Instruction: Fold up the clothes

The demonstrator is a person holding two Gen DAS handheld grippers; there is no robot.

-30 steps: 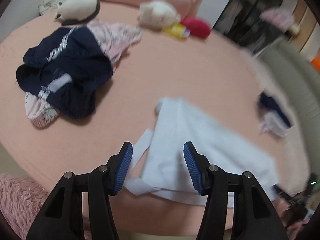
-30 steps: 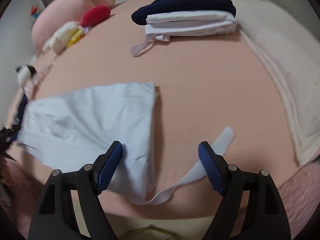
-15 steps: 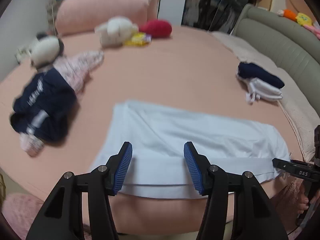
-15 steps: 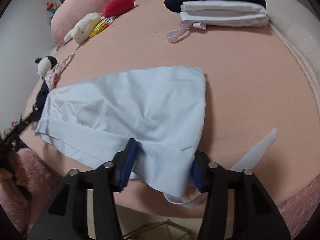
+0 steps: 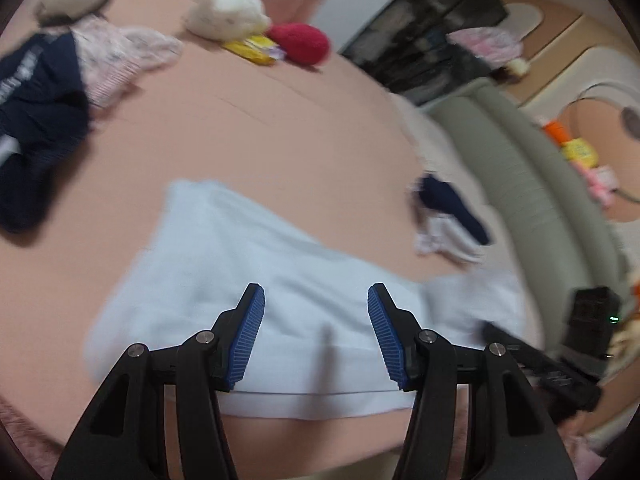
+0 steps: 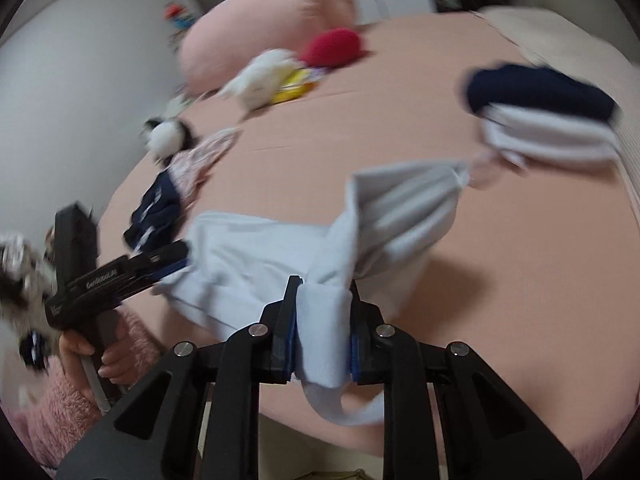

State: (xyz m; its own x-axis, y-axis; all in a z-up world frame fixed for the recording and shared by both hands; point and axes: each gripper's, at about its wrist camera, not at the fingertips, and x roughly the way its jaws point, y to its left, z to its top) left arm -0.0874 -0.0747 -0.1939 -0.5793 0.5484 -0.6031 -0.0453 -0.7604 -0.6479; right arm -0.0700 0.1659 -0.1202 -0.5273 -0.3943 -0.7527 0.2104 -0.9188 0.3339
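A light blue garment [image 5: 248, 280] lies spread on the pink bed [image 5: 260, 128]. My left gripper [image 5: 316, 332] is open and hovers over the garment's near edge, holding nothing. My right gripper [image 6: 324, 332] is shut on the garment's right end [image 6: 320, 320] and lifts it, so the cloth [image 6: 400, 208] rises and folds toward the left. The left gripper also shows in the right wrist view [image 6: 120, 276] at the garment's left end. A loose strap [image 6: 340, 408] hangs below my right jaws.
A heap of navy and pink clothes [image 5: 44, 92] lies at the far left. A folded stack of navy and white clothes [image 6: 548, 120] sits at the right. Plush toys [image 5: 228, 12], a red cushion [image 5: 300, 44] and a pink pillow [image 6: 272, 20] lie at the back.
My right gripper has closed on the garment's right end and raised it, folding the cloth leftward. My left gripper has swung over the garment's near edge and stays open.
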